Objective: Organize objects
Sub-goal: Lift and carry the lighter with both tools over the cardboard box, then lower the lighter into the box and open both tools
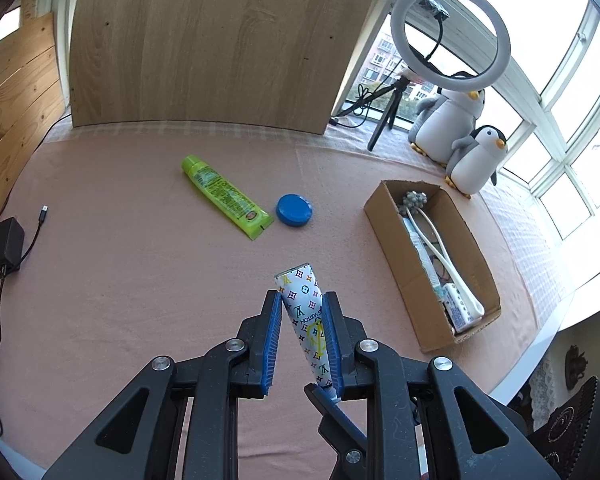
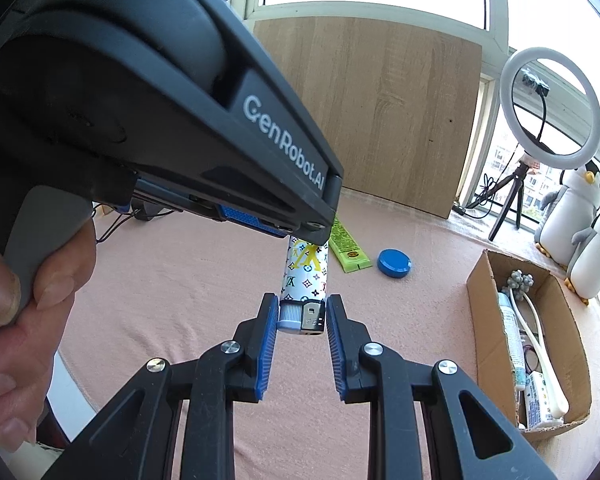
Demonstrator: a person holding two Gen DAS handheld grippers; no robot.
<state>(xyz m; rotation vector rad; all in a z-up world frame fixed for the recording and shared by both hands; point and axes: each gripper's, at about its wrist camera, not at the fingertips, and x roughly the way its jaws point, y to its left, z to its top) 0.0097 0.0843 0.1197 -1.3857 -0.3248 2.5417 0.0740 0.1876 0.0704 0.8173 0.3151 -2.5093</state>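
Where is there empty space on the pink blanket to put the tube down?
Bare blanket lies between the black charger and the green tube, and between the blue lid and the cardboard box. The box itself is crowded. The patterned tube is between both grippers' pads.

A pink cloth [image 1: 140, 280] covers the tabletop, with a wooden board [image 1: 220, 40] standing behind. Daylight floods through big windows [image 1: 572, 120] beside a ring light [image 1: 450, 32].
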